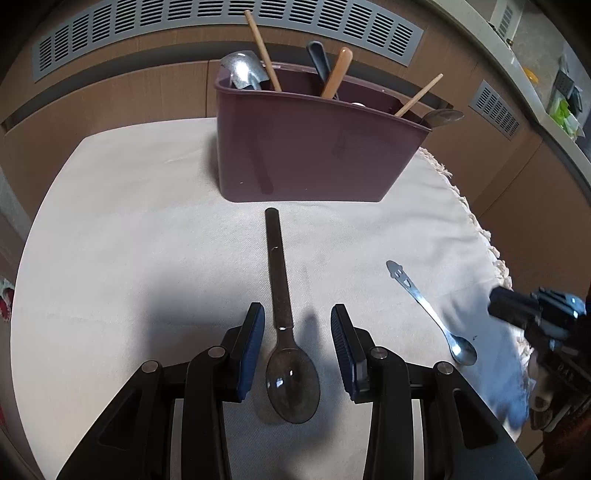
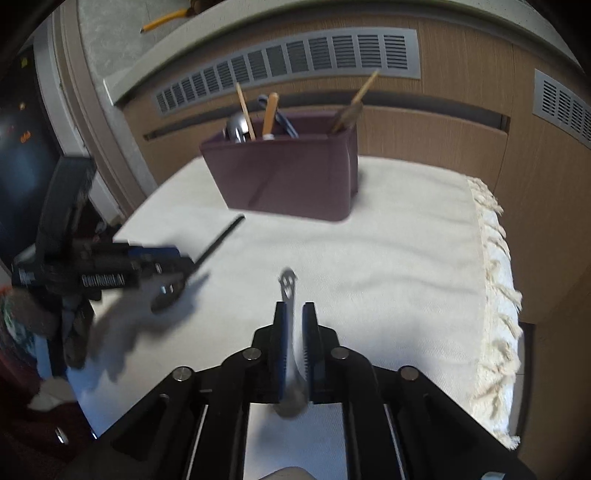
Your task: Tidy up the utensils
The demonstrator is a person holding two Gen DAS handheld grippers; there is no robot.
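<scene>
A dark translucent plastic spoon (image 1: 279, 295) lies on the white cloth, bowl toward me and handle pointing at the purple utensil caddy (image 1: 314, 158). My left gripper (image 1: 297, 325) is open and straddles this spoon where the handle meets the bowl, with neither pad touching it. A small metal teaspoon (image 1: 432, 314) with a cut-out handle end lies flat on the cloth to the right. My right gripper (image 2: 294, 308) hovers over that teaspoon (image 2: 288, 286), its jaws a narrow gap apart. The handle shows through the gap and the pads do not press on it.
The caddy (image 2: 288, 177) holds several wooden-handled, black-handled and metal utensils. The cloth (image 1: 147, 221) ends in a fringed edge (image 2: 495, 258) on the right. Wooden panels with grey vent grilles (image 1: 221, 33) stand behind the table. The left gripper (image 2: 177, 266) shows blurred at the left of the right wrist view.
</scene>
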